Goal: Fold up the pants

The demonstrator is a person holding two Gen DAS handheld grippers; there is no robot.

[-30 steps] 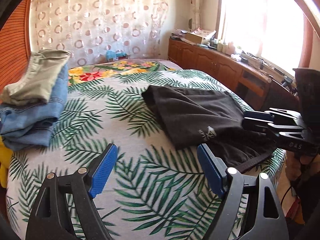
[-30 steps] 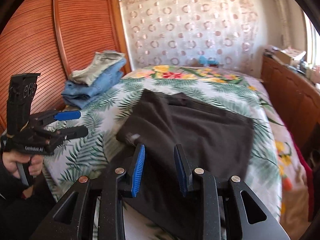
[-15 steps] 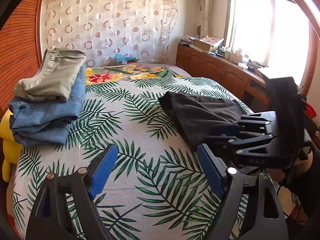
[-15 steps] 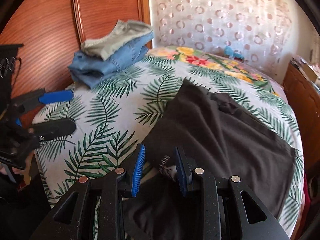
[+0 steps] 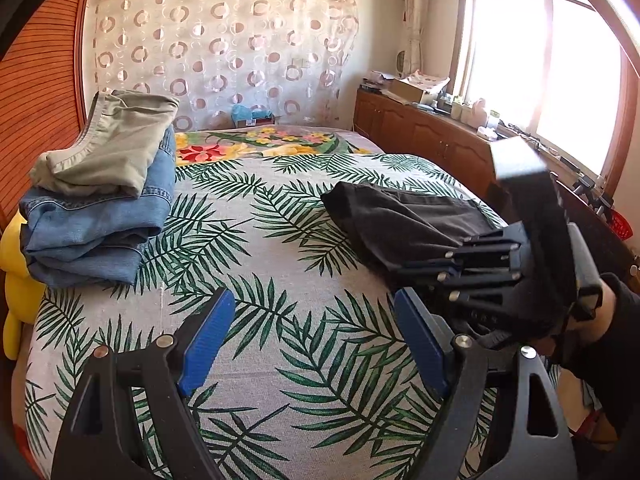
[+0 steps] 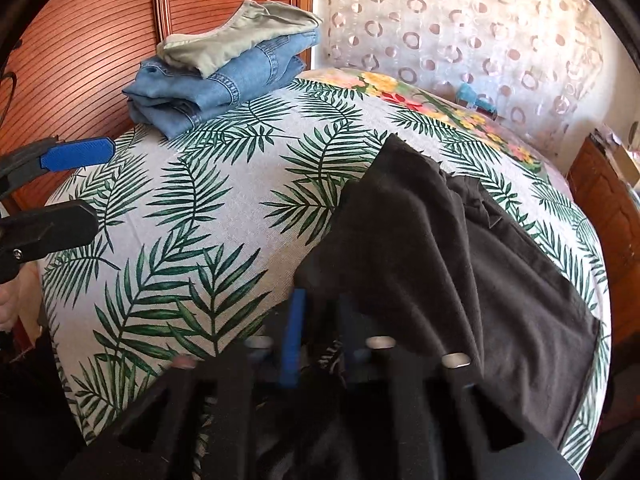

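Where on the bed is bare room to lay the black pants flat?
Free: the leaf-print bedspread between the folded stack and the black pants, under the open left gripper. Crowded: the right edge, where the right gripper clamps them.

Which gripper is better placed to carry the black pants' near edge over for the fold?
Right. The right gripper has just closed on the near edge of the black pants, lifting cloth. The left gripper hangs open over bare bedspread, holding nothing.
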